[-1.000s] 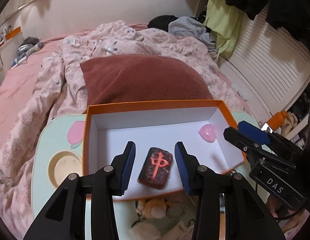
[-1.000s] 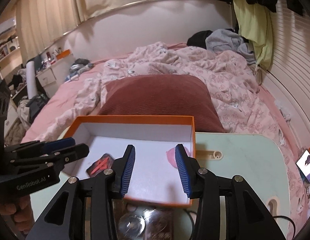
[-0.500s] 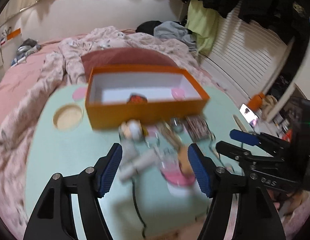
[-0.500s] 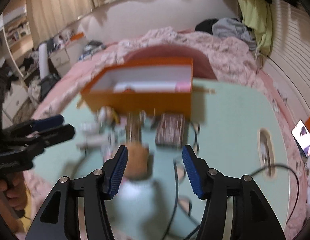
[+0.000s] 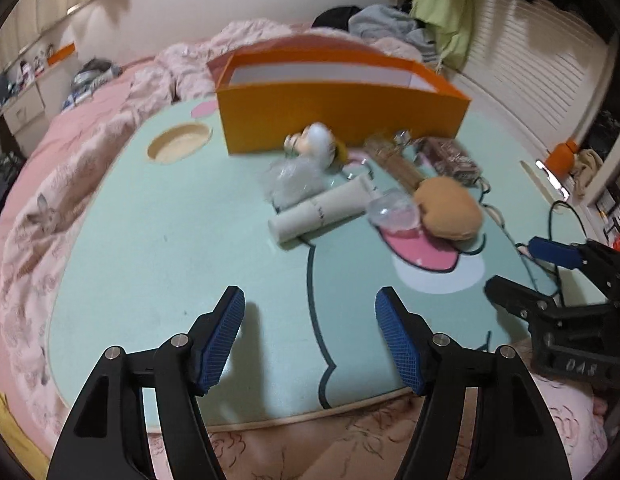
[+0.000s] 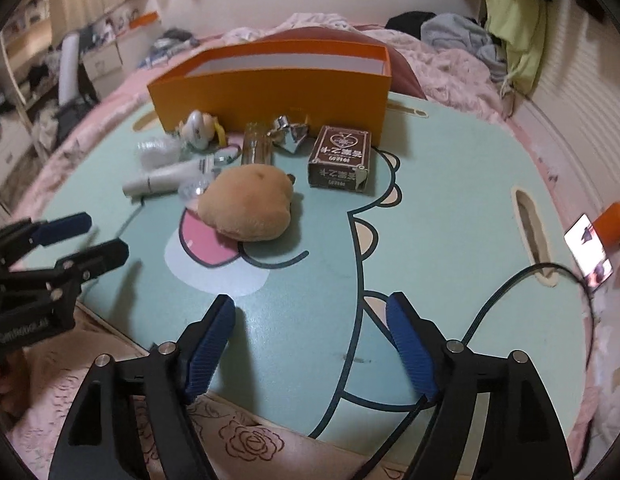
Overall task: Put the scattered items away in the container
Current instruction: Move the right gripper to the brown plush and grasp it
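Two claws, left spread, right opening, both empty; risk nudging round tan plush toy against small clear plastic cup.

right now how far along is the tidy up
Done: cannot tell, the box hides its inside. In hand: nothing; left gripper open and empty, right gripper with jaws opening, nothing between them. Left on the table: plush, card pack, tube, glass bottle, small figure, foil piece.
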The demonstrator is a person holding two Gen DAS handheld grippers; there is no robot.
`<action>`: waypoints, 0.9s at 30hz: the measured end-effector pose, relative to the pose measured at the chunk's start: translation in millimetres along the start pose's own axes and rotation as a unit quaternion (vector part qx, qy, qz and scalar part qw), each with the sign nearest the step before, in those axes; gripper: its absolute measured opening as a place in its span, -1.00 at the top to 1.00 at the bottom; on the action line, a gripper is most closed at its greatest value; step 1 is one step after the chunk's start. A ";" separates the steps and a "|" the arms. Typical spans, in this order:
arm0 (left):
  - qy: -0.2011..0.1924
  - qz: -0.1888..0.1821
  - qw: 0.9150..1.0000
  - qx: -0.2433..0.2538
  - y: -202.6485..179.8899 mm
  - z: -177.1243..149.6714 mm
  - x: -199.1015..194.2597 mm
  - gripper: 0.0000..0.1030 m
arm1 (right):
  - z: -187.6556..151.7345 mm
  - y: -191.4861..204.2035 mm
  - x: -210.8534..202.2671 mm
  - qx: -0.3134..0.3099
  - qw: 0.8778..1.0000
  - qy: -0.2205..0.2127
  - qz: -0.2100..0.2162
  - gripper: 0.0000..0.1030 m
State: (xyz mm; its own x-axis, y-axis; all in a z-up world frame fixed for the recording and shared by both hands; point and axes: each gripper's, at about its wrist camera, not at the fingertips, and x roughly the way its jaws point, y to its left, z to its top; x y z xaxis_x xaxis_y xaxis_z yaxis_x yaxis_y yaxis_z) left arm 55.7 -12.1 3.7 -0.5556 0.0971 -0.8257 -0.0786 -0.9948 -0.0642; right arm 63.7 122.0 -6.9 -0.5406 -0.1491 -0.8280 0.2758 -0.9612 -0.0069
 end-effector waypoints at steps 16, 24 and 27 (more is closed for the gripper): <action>-0.007 0.025 1.000 -0.003 2.6 -7.1 9.5 -0.99 | 1.6 -4.6 4.9 0.010 1.000 0.012 -0.005 -0.98; -0.008 0.023 1.000 -0.004 2.9 -7.4 8.8 -0.99 | 1.6 -11.6 -7.0 0.039 0.998 -0.023 0.040 -0.80; -0.009 0.023 1.000 -0.004 3.1 -7.5 8.3 -0.99 | 8.3 -11.3 -14.0 0.041 0.996 -0.046 0.064 -0.77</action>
State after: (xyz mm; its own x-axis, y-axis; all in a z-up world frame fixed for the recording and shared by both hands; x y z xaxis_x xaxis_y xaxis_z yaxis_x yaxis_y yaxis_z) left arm 57.1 -14.5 -7.6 -0.5727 0.0511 -0.8182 -0.0461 -0.9985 -0.0301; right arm 61.5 133.1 9.4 -0.5772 -0.2877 -0.7642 0.2824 -0.9485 0.1438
